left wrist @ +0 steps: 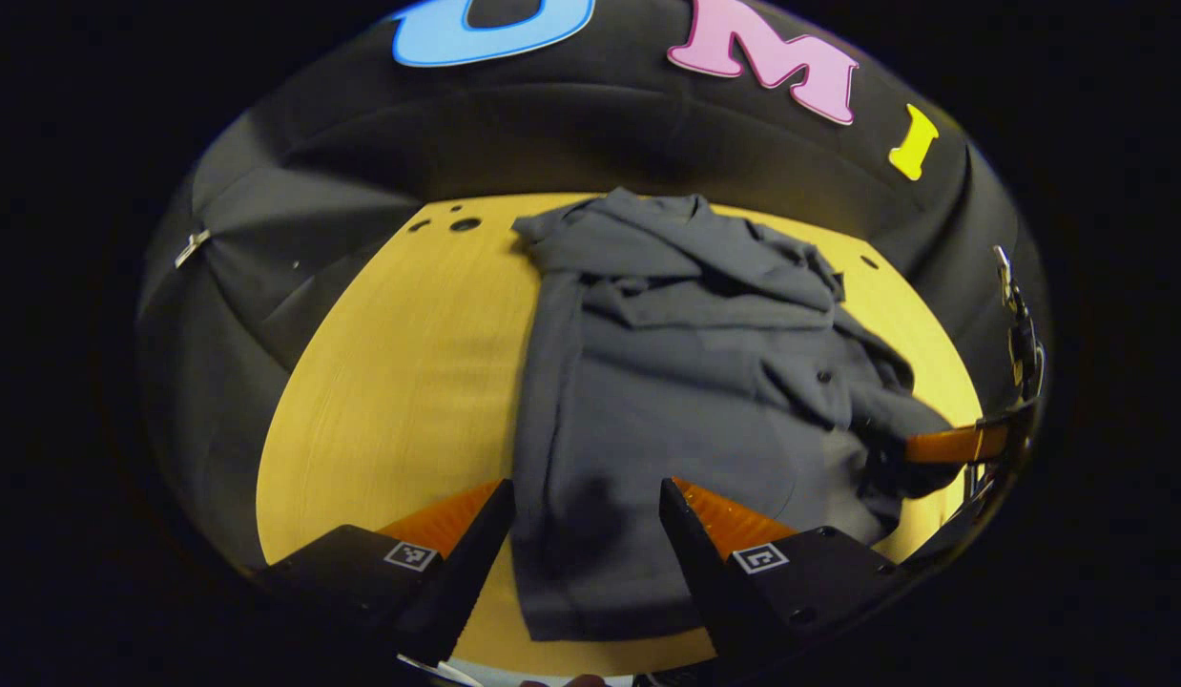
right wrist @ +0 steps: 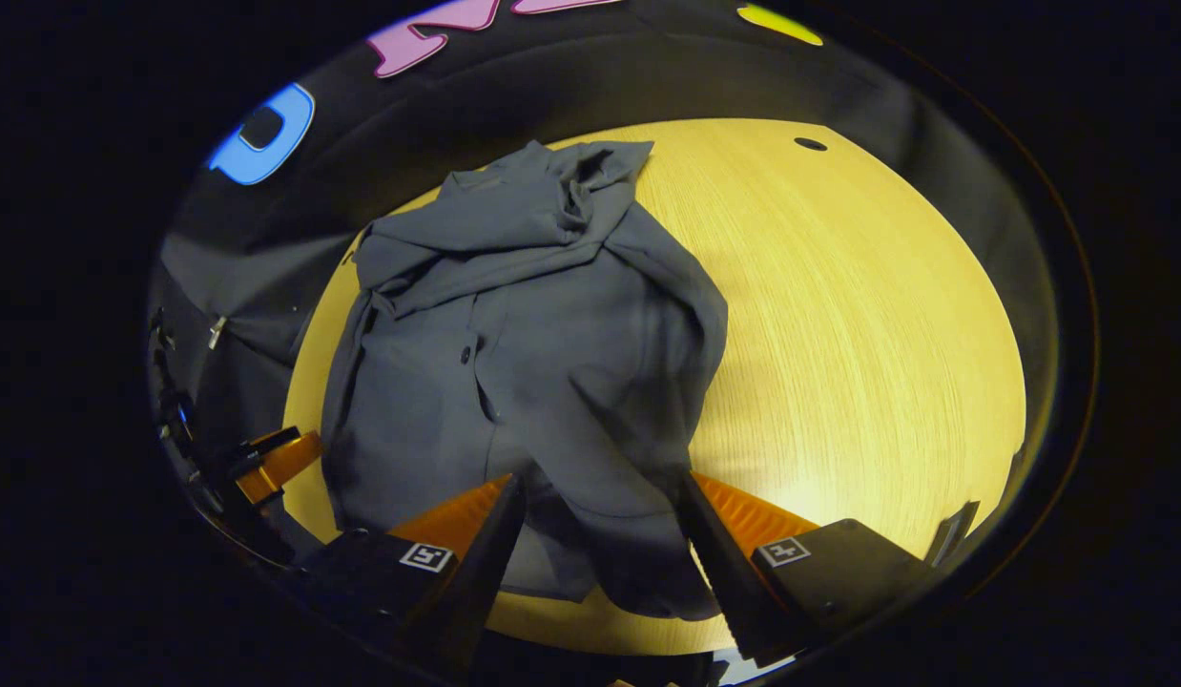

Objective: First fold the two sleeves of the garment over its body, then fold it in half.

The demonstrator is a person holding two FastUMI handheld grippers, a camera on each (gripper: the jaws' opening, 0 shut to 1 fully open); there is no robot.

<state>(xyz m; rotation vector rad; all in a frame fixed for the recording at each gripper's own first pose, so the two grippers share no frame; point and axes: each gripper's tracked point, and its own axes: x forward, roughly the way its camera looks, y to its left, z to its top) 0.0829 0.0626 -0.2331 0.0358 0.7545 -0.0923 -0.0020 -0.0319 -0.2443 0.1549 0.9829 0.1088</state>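
A dark grey, soft woven garment (left wrist: 686, 382) with small buttons down its front lies on the pale yellow wood-grain table (left wrist: 409, 382), its collar end toward twelve o'clock and its hem toward six o'clock in both gripper views. In the left gripper view the left gripper (left wrist: 586, 534) hovers over the hem with its two fingers spread apart, cloth lying between them but not pinched. In the right gripper view the right gripper (right wrist: 600, 534) likewise sits at six o'clock with its fingers apart, straddling the lower right corner of the cloth without pressing on it. That same right gripper appears at about three o'clock in the left gripper view, near the bunched edge of the fabric, and the left gripper shows at about eight o'clock in the right gripper view. Both sleeves appear already drawn in over the body: folded layers cross the chest near the collar, though they lie rumpled rather than flat. Judging from this, the sleeve step looks done and the fold in half remains, with both hem corners still to be gripped.
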